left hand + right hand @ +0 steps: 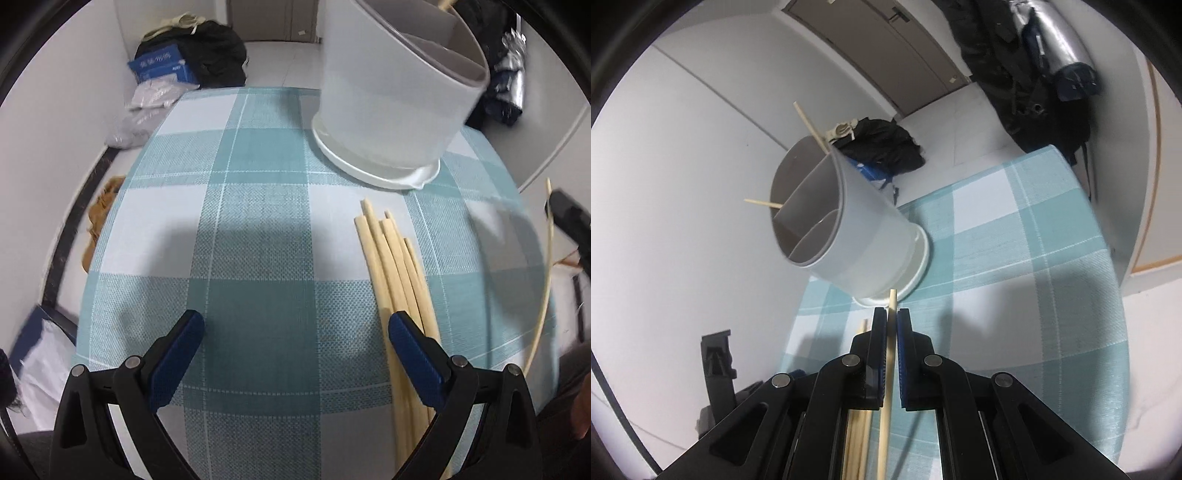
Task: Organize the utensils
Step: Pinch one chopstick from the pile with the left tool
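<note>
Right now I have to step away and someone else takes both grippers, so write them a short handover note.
Right gripper: shut on one chopstick, lifted, pointing toward the utensil holder.
Left gripper: open, empty, over the checked tablecloth just left of the loose chopsticks.
Holder stands at the table's far side, on its white base; it is divided into compartments.
Done: two chopsticks already stick out of the holder.
Left: drop in the held chopstick, then move the pile lying on the cloth, one at a time.
</note>
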